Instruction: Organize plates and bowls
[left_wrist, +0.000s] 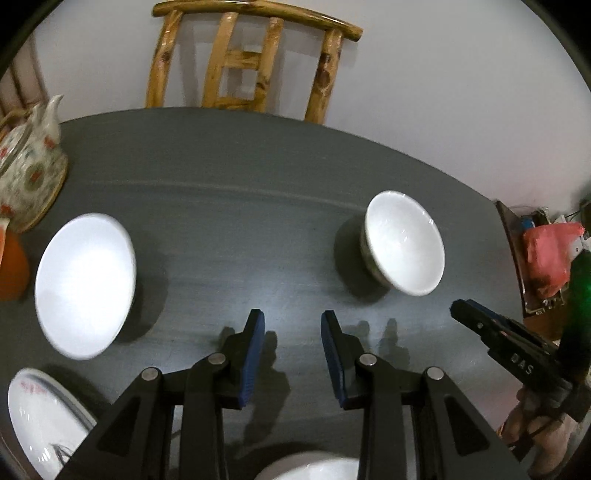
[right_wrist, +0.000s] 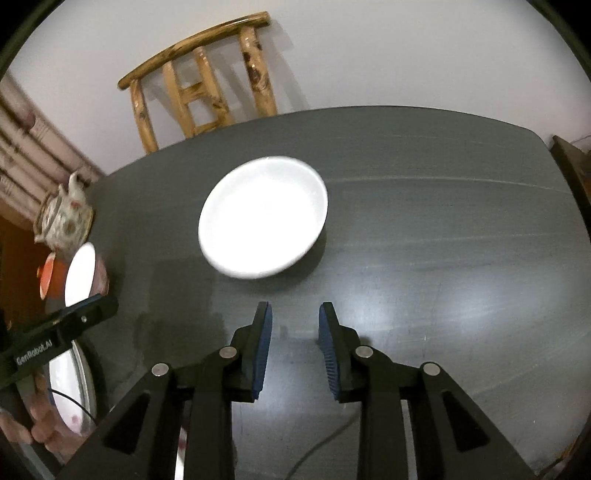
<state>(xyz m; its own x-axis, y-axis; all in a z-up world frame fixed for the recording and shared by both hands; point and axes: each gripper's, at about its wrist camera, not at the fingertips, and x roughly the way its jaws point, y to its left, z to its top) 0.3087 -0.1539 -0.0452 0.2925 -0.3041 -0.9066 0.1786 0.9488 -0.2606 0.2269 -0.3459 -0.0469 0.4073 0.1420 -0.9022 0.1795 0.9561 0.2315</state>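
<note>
In the left wrist view, the left hand-held gripper (left_wrist: 291, 321) is held released and empty above the surface (left_wrist: 236, 221), with a white bowl (left_wrist: 404, 242) beyond it to the right and a plate (left_wrist: 85, 284) to its left. In the right wrist view, the right hand-held gripper (right_wrist: 295, 314) is likewise seen parted and empty, just short of the white plate (right_wrist: 263, 216); its near rim is best approached low and squarely before the jaws are closed.

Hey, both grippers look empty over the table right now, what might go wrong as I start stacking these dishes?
1. The white bowl looks tipped on its foot; a nudge on its rim might roll it.
2. The teapot stands at the table edge, near the white plate, so a wide reach could knock it.
3. The left hand-held gripper and right hand-held gripper work close together and may collide.
</note>
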